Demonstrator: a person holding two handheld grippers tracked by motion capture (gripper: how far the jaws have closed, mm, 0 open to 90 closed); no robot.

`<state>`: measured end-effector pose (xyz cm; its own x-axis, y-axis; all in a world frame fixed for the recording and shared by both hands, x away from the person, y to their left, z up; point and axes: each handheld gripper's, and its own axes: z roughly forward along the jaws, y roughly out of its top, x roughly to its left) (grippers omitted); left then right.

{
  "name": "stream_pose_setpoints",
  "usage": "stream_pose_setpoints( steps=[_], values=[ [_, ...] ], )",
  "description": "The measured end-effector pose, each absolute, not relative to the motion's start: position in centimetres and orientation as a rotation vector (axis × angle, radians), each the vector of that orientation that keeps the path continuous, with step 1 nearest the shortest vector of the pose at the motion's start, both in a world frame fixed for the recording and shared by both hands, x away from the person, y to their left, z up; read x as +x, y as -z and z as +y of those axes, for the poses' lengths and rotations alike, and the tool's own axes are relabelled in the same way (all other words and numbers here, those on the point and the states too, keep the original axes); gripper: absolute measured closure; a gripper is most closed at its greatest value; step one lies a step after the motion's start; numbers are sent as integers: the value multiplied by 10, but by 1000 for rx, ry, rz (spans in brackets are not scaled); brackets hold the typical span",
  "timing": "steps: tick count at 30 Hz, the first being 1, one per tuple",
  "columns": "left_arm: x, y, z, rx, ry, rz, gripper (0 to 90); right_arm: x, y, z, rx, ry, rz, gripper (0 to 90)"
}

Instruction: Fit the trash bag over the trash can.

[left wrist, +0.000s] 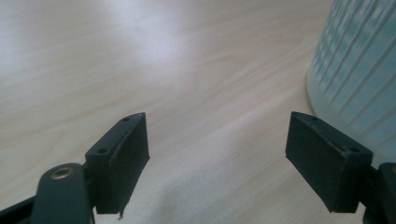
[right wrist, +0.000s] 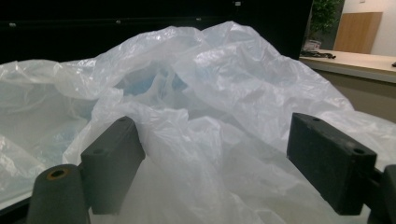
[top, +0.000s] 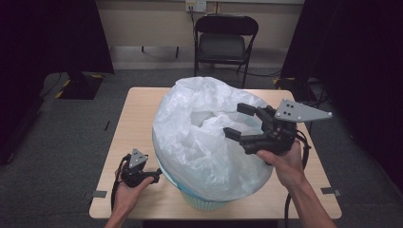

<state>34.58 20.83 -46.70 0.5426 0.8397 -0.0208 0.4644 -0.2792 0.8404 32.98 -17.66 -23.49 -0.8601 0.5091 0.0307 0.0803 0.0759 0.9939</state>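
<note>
Right gripper [top: 240, 121]: jaws wide apart, holding nothing, at the bag's [top: 209, 137] bunched top.
Left gripper [top: 154, 176]: jaws wide, empty, low beside the bin [top: 204, 203].
Bag: draped over bin on table [top: 138, 109].
Progress: likely unfinished; film loose, not yet tucked.

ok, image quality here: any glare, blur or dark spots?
High view: dim, sides nearly black, bag brightest. Left gripper view: pale glare patch on the table, bin wall soft. Right gripper view: near plastic blurred, background dark, upper right corner bright.
</note>
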Motion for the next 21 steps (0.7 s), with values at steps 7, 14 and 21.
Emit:
stream_pose_setpoints(
  steps=[7,14,21],
  values=[
    [336,442,216,1824,-549,1027,306,332,239,-180,614,-1712,2032,272],
    [324,414,233,1718,-611,985,356,342,250,-163,549,-1615,2206,894],
    [308,375,243,1608,-601,923,339,342,251,-156,509,-1582,2242,899]
  ],
)
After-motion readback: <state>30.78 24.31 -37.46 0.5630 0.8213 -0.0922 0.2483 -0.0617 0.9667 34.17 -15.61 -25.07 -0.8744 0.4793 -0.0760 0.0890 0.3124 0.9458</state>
